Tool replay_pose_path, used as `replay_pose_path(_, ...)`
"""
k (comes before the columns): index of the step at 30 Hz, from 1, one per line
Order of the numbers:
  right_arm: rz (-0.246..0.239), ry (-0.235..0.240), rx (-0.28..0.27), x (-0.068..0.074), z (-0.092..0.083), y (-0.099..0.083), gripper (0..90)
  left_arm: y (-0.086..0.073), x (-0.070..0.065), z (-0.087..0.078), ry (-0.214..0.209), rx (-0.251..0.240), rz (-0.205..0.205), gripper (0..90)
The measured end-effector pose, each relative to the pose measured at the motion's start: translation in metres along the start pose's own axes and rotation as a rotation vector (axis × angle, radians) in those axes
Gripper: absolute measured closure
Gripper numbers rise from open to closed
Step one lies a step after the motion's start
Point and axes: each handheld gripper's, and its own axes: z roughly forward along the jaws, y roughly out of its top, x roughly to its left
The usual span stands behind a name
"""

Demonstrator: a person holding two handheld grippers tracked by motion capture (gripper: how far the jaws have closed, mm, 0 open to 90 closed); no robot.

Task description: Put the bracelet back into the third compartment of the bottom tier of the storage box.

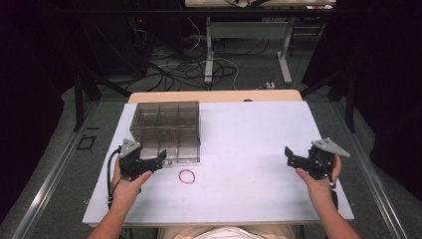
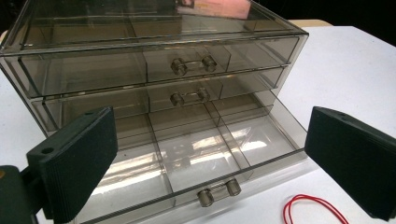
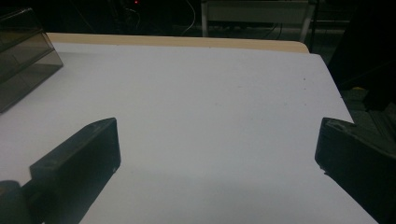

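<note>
— Black jaws of the left gripper stand nearest the lens in its own view, spread wide with nothing between them. What sits behind them?

— A smoky clear drawer organizer with three drawers. The bottom drawer is pulled out; its dividers show and the compartments I can see look bare. The two upper drawers are pushed in, and glare makes their contents hard to read.

— And the red loop?

— A red rubber band lies on the white table just beside the drawer front, cut off by the frame's lower edge. From the high view the whole band shows, lying apart from the organizer and near the left gripper.

— The right gripper?

— Its jaws are also wide apart and empty; the right gripper faces bare table, with a corner of the organizer clipped at the left edge. The high view places that gripper well apart from the organizer, near the table's right side.
</note>
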Motion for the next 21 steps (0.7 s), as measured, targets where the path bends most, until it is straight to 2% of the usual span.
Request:
replay_pose_path(2, -0.019, 0.004, 0.014, 0.0, -0.001, 0.0, 0.2, 0.001, -0.001, 0.0, -0.005, -0.001, -0.005, 3.1)
replay_pose_path(5, -0.005, 0.014, 0.026, 0.002, -0.001, -0.001, 1.3, 0.001, -0.001, -0.001, -0.005, -0.004, -0.003, 4.6)
replay_pose_path(6, -0.015, 0.015, 0.026, 0.002, -0.001, -0.001, 1.8, 0.001, -0.002, -0.001, -0.007, -0.002, 0.0, 5.4)
replay_pose_path(9, -0.012, 0.016, 0.023, 0.003, 0.0, -0.001, 2.4, 0.001, -0.004, -0.002, -0.002, -0.005, 0.008, 7.6)
replay_pose_path(10, -0.026, 0.02, 0.018, 0.002, 0.0, -0.001, 3.0, 0.001, -0.005, -0.003, -0.002, -0.003, 0.01, 8.7)
replay_pose_path(11, -0.027, 0.018, -0.006, 0.003, 0.002, -0.002, 3.1, 0.001, -0.005, -0.003, -0.002, -0.003, 0.01, 10.1)
replay_pose_path(12, -0.032, 0.029, 0.042, 0.003, -0.002, 0.0, 3.3, 0.001, -0.005, -0.003, -0.004, -0.001, 0.008, 11.9)
replay_pose_path(14, -0.022, 0.03, 0.031, 0.004, -0.001, -0.001, 3.5, 0.001, -0.006, -0.003, -0.003, 0.005, 0.01, 13.9)
replay_pose_path(15, -0.033, 0.034, 0.029, 0.004, -0.001, -0.001, 4.0, 0.001, -0.007, -0.003, -0.002, 0.01, 0.01, 16.0)
replay_pose_path(21, -0.044, 0.038, 0.036, 0.006, -0.001, -0.001, 6.7, -0.001, -0.011, -0.002, -0.006, 0.032, 0.017, 16.5)
